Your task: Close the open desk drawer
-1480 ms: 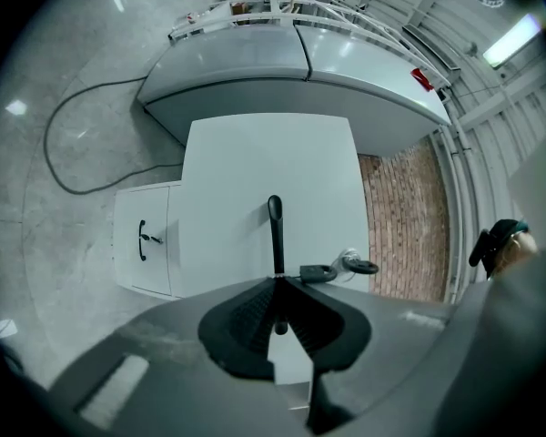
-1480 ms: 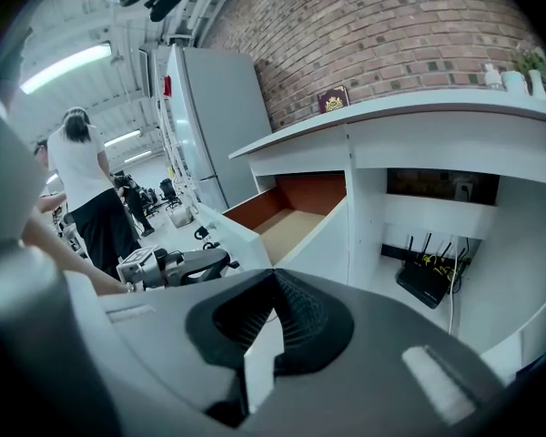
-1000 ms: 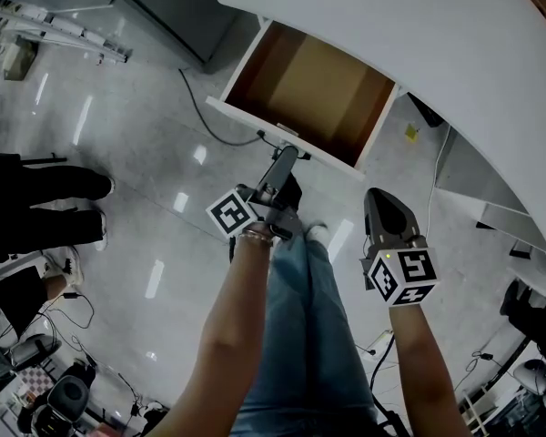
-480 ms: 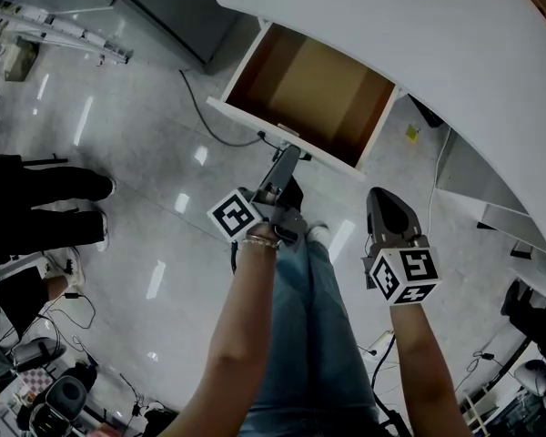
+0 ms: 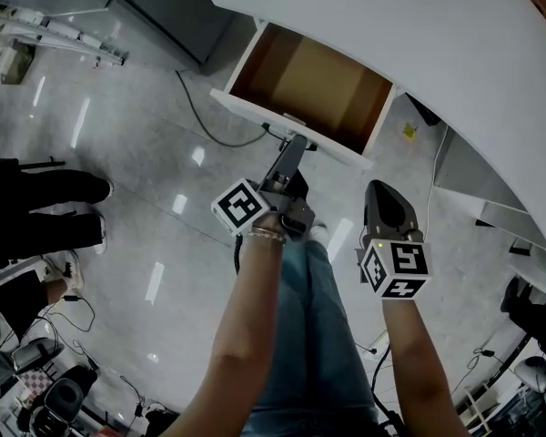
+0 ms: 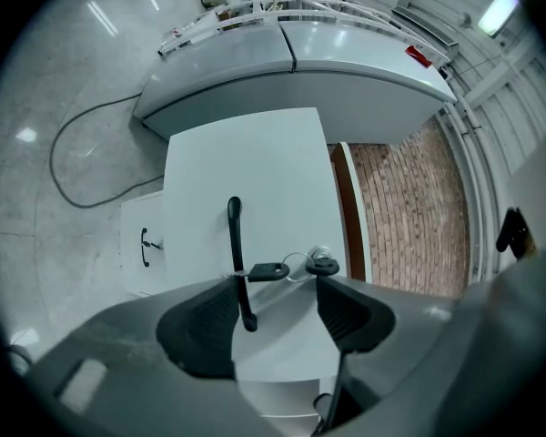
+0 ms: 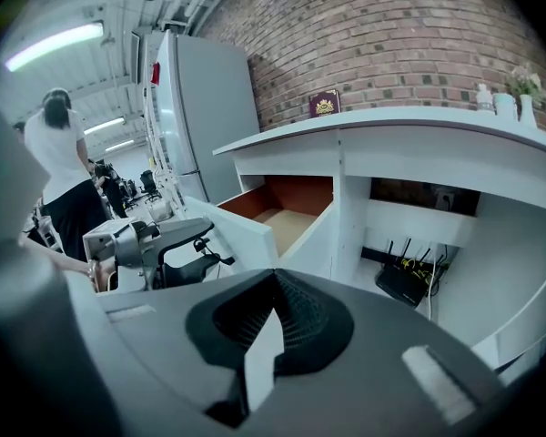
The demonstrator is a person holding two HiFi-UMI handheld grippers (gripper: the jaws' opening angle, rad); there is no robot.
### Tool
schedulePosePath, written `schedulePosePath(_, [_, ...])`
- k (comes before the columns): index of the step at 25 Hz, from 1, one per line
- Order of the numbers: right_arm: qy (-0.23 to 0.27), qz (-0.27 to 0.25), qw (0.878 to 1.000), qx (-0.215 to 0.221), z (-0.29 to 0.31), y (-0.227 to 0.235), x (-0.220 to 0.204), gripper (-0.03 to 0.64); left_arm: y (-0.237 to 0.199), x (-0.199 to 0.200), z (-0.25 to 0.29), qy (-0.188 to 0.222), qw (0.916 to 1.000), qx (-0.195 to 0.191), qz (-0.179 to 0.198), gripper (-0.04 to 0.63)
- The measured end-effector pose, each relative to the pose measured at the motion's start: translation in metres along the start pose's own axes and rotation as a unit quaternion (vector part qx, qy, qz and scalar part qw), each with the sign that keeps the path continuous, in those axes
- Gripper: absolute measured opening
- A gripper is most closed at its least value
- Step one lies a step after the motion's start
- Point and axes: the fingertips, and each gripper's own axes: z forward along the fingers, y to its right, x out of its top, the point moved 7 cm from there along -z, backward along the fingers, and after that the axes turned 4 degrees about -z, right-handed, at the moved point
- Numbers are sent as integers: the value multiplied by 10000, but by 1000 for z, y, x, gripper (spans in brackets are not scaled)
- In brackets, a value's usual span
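In the head view, the drawer (image 5: pixel 309 76) stood pulled out from under the front edge of the curved white surface (image 5: pixel 419 35), its brown inside showing. The left tool (image 5: pixel 296 146) reached to the middle of the drawer's white front. The right tool (image 5: pixel 383 192) hung back, near the drawer's right corner but apart from it. Glossy grey floor (image 5: pixel 136 153) lay open to the left, crossed by a thin cable (image 5: pixel 200 116).

In the left gripper view, the left tool's jaws stood wide, having just been opening. The slim black bar handle (image 6: pixel 236 244) stood between them, close by one pad. A key (image 6: pixel 269 271) hung on a ring just beside the handle.

In the right gripper view, the right tool's ribbed dark pads met at their tips with nothing between them. The drawer lay ahead, well apart.
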Motion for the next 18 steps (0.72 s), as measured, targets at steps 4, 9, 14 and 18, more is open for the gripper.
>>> schedulePosePath(4, [19,121,9997,-230,5,-1,3,0,3,1,6,8,10000,16,-3,262])
schedulePosePath(9, [26,245,9990,-374,15,-3,4,0,3,2,14,57,9999,98,43,264])
schedulePosePath(14, [4,264,9988,-407,22,-8,6,0,4,7,29,73,9988,473,-47,264])
schedulePosePath(18, [-10,332,9984,-451,24,-6,5,0,8,10,46,79,9990,419,-93,264])
